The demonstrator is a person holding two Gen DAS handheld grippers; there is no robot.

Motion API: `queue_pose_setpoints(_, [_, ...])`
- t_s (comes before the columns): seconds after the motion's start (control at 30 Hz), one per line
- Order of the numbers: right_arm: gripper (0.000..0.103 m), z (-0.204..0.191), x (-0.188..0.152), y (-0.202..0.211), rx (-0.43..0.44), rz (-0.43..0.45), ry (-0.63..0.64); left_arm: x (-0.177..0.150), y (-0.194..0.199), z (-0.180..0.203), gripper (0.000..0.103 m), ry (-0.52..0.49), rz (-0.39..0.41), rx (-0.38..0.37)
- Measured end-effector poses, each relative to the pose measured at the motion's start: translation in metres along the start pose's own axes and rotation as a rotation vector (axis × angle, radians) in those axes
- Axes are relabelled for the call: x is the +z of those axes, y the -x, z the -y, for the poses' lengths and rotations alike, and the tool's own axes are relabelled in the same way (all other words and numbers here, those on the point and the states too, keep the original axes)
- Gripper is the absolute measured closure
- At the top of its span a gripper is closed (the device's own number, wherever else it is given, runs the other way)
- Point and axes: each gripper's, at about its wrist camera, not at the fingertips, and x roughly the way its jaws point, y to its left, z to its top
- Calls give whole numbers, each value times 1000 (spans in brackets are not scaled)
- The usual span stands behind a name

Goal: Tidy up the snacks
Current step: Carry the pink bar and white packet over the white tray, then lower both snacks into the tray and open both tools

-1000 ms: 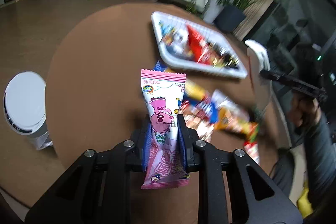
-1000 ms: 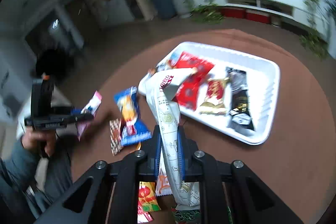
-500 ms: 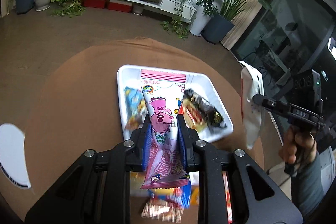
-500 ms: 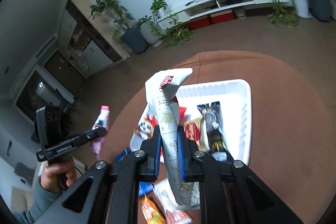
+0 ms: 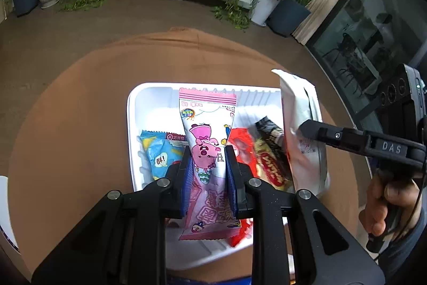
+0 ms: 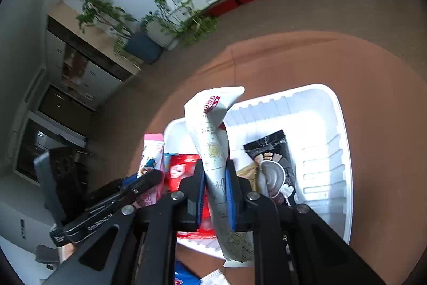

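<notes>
You've got both hands loaded right now. Your left claw (image 5: 205, 164) is pinching the pink pig packet (image 5: 206, 124), and your right claw (image 6: 215, 178) is clamped on the long white packet (image 6: 213, 146). Both packets hang over the white tray (image 5: 132, 130), which sits on the round brown counter (image 5: 80, 103), but neither is down in it yet.

Progress-wise, I'd say you're past the halfway mark. The tray already has four snacks that I can count: one blue packet (image 5: 160, 154), one red packet (image 6: 184, 167), one yellow-and-red one (image 5: 269, 164) and one black packet (image 6: 269, 151). The far end of the tray looks bare, so there's room for the two you're carrying.

What's left: drop these two, then go back for the strays. At the near edge of the counter, below the tray, you can just see a scrap of blue wrapper (image 6: 184, 275) and something pale next to it, so at least a couple of snacks are loose out there. Can't tell the exact number, your claws block most of that spot.

So: four in the tray, two in the air, a few unsorted.
</notes>
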Motion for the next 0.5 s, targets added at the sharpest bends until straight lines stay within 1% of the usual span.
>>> queue_pose_setpoints(0.3, [88, 10, 0, -29, -81, -41, 4, -2, -30, -6, 79, 5, 0, 24])
queue_pose_setpoints(0.33, [88, 11, 0, -31, -86, -42, 2, -1, -33, -4, 76, 2, -5, 24])
queue_pose_setpoints(0.4, [87, 11, 0, -31, -90, -40, -2, -5, -36, -1, 67, -6, -14, 17])
queue_pose_setpoints(0.43, [85, 11, -1, -30, -89, -38, -3, -5, -38, 0, 59, -7, -11, 9])
queue_pose_setpoints(0.47, [85, 10, -2, -29, -93, -35, -2, -6, -39, 1, 54, -8, -5, 2])
queue_pose_setpoints(0.5, [85, 9, -2, -26, -96, -31, 3, -5, -40, 2, 52, -11, -2, 0])
